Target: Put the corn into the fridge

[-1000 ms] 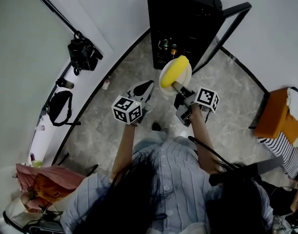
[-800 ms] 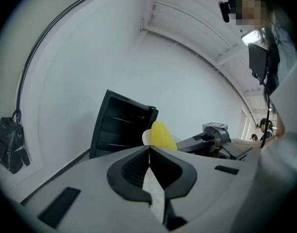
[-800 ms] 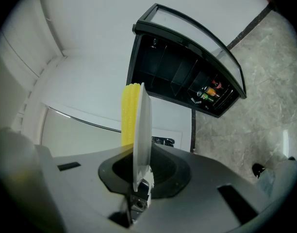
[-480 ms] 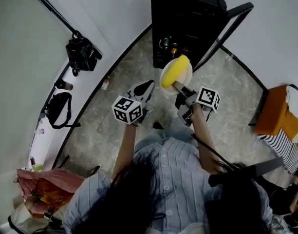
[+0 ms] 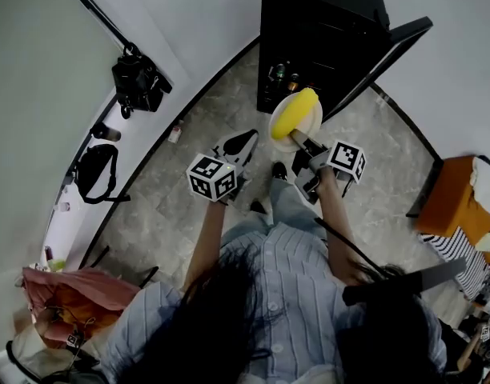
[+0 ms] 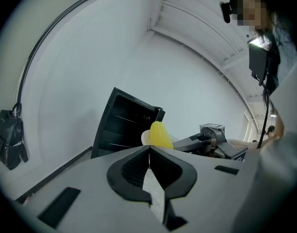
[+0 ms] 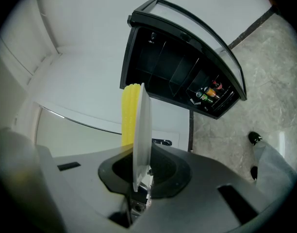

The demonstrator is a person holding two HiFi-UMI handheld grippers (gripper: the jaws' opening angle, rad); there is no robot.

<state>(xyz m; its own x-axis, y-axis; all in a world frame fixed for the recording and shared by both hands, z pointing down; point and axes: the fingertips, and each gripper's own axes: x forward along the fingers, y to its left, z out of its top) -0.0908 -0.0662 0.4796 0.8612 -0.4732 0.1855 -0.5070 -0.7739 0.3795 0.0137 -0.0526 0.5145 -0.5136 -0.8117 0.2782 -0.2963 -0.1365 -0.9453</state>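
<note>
Right now you are holding a white plate (image 7: 141, 130) by its rim in the right gripper (image 7: 140, 171), the jaws pinched narrow on the edge, and the corn (image 5: 295, 112) is lying on that plate, yellow and just short of the fridge (image 5: 317, 22). The left gripper (image 6: 149, 152) is carrying nothing, its jaws pressed together, and it is hovering beside and a little behind the plate, apart from it. The fridge is standing black against the white wall with its door (image 5: 389, 54) swinging out to your right, so the front is facing you open; the near edge of the plate is hanging just in front of the lower opening. Inside, bottles and cans (image 5: 285, 74) are crowding one low shelf at the left, while in the right gripper view the shelves above them are looking dark and bare. The door's edge is running along the right side of your path, near the right gripper but not touching it. The grey stone floor (image 5: 189, 174) is spreading wide to your left between you and the wall. A black bag (image 5: 139, 82) is hanging against that wall, well apart from both grippers, and a second dark bag (image 5: 97, 170) is lying along the skirting below it. An orange stool (image 5: 449, 202) is sitting off to your right, beyond the door. Your shoe (image 5: 279, 170) is stepping forward beneath the plate.
</note>
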